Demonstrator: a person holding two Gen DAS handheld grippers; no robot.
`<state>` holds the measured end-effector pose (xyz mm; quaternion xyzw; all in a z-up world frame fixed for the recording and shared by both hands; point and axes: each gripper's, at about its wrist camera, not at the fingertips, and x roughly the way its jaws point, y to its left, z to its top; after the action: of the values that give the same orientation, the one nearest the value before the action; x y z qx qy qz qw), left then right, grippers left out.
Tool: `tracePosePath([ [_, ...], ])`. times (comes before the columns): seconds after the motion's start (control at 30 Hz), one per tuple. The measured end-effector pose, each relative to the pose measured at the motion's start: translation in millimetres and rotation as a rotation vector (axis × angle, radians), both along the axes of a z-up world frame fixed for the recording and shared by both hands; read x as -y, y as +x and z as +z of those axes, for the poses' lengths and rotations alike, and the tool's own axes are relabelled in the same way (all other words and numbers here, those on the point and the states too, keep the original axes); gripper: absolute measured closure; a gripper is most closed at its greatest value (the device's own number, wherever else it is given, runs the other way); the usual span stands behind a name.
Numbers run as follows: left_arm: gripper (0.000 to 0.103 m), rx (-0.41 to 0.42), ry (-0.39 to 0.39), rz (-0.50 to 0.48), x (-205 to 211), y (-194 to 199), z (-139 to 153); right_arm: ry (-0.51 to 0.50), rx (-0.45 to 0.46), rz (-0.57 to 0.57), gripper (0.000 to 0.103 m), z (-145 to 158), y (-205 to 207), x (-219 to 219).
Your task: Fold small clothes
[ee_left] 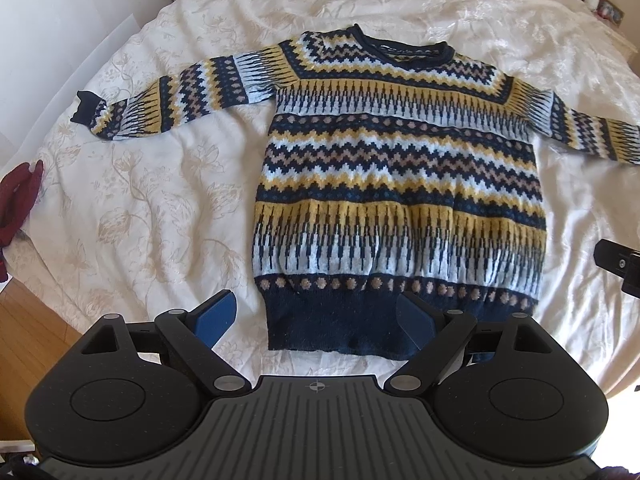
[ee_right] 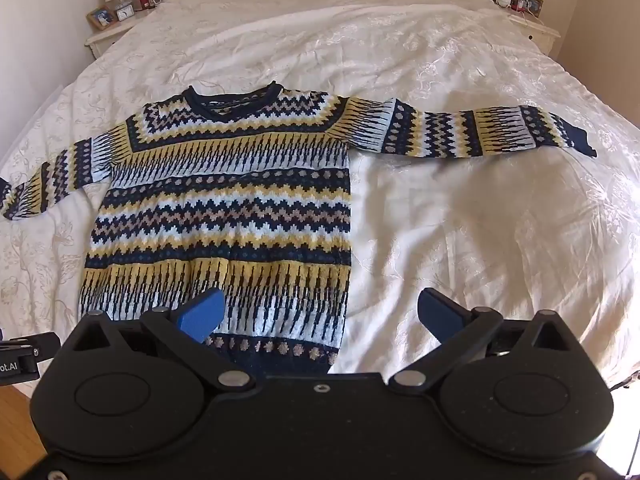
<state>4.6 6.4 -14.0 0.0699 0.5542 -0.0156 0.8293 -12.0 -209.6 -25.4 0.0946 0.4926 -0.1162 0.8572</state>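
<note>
The jumper [ee_left: 396, 184] lies flat in the middle of the bed [ee_left: 140, 200], sleeves spread to either side, and with the left tongs [ee_left: 316, 322] and right tongs [ee_right: 320, 316] both gaping empty above its hem, a shallow pinch might lift only the top layer.

- A bed [ee_right: 460, 208] carries everything, spread with a cream floral cover
- 1 patterned knit sweater [ee_right: 224, 208] lies flat on it, both sleeves stretched outward
- 1 dark red garment [ee_left: 18, 200] rests at its left edge
</note>
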Motion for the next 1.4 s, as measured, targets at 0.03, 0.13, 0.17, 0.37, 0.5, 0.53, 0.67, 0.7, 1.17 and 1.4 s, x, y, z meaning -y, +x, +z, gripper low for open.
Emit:
tracePosePath([
  [0.03, 0.015, 0.0, -0.001, 0.0, 0, 0, 0, 0.001, -0.002, 0.0, 0.001, -1, 0, 0],
  [0.13, 0.015, -0.002, 0.003, -0.002, 0, 1, -1, 0.005, -0.007, -0.004, 0.001, -2, 1, 1],
  [0.17, 0.015, -0.004, 0.004, -0.003, 0, 1, -1, 0.008, -0.009, -0.004, 0.001, -2, 2, 1],
  [0.37, 0.015, -0.014, 0.007, 0.001, 2, 4, -4, 0.01, -0.014, -0.004, 0.001, -3, 3, 2],
  [0.5, 0.015, -0.019, 0.01, 0.003, 2, 5, -6, 0.011, -0.017, -0.003, 0.001, -4, 4, 0],
  [0.53, 0.016, -0.02, 0.01, 0.004, 1, 5, -6, 0.011, -0.018, -0.002, 0.001, -4, 5, 0],
  [0.67, 0.016, -0.026, 0.009, 0.009, 0, 7, -6, 0.013, -0.022, -0.001, 0.001, -5, 7, -1],
  [0.7, 0.016, -0.027, 0.009, 0.01, 0, 7, -7, 0.013, -0.024, 0.0, 0.001, -5, 8, -1],
  [1.17, 0.016, -0.048, 0.006, 0.017, -5, 18, -12, 0.019, -0.047, -0.002, 0.001, -10, 15, -7],
  [1.4, 0.015, -0.059, 0.004, 0.015, -10, 32, -13, 0.018, -0.053, -0.004, 0.001, -11, 27, -11],
])
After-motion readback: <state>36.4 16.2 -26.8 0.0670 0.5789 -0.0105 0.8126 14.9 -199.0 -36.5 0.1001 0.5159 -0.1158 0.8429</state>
